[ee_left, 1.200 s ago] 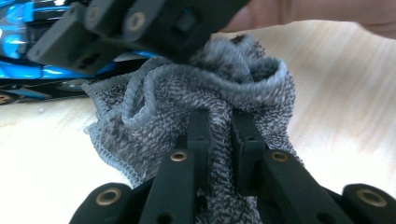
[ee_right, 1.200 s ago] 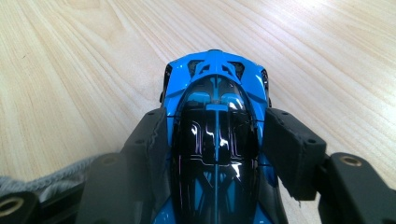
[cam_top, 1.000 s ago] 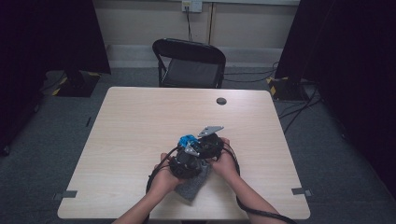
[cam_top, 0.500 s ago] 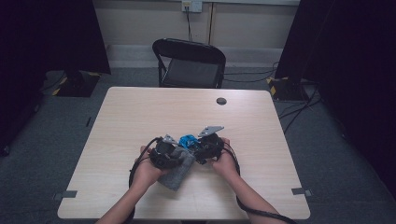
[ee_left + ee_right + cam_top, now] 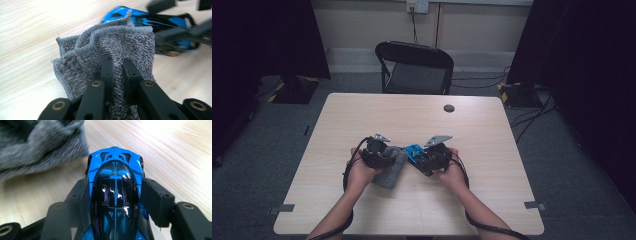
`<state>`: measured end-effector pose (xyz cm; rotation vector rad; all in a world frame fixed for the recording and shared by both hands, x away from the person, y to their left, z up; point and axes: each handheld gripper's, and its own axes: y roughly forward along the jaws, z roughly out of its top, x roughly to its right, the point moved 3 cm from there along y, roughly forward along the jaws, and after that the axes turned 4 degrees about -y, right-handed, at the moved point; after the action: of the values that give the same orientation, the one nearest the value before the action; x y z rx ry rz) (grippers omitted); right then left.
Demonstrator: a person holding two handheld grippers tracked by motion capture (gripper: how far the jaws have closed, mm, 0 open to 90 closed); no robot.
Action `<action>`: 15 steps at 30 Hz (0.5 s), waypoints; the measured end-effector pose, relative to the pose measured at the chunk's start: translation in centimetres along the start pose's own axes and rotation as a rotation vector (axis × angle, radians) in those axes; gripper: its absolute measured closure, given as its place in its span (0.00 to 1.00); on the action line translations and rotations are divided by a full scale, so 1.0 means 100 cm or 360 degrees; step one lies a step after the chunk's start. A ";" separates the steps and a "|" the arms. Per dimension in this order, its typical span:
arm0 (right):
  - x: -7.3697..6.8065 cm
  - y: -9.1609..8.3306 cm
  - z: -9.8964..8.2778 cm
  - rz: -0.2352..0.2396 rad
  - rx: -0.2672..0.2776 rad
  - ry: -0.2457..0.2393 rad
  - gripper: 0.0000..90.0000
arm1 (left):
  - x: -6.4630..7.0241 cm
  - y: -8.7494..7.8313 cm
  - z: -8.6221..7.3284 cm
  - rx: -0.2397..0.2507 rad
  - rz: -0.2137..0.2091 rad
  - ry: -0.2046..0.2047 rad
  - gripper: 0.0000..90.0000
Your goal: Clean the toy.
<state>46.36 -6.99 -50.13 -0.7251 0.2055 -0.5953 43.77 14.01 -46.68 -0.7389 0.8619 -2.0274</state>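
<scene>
Cloth (image 5: 110, 47), soft and limp, is pinched in a bunched fold by the left gripper (image 5: 117, 65)'s nearly closed jaws at centre frame, while the hard, glossy, likely slippery toy car (image 5: 115, 182) is clamped across its flanks by the right gripper (image 5: 116, 195) on the worktop (image 5: 362, 120).

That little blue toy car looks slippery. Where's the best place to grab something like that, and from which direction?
Across its flanks at the cabin, coming along its length from one end, much as the right tool holds the blue toy car now. The car's sides run near parallel there, so the two jaws press flat against them, while the glossy domed roof would likely let them slide. The grey cloth, held by the left tool, lies beside it.
</scene>
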 end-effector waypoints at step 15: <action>0.000 0.000 -0.001 0.0002 0.0012 -0.0001 0.46 | -0.031 0.023 -0.001 0.0015 0.0148 -0.0141 0.90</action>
<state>46.35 -7.07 -50.18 -0.7177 0.2032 -0.5943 46.32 15.59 -49.16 -0.7641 0.8203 -1.9013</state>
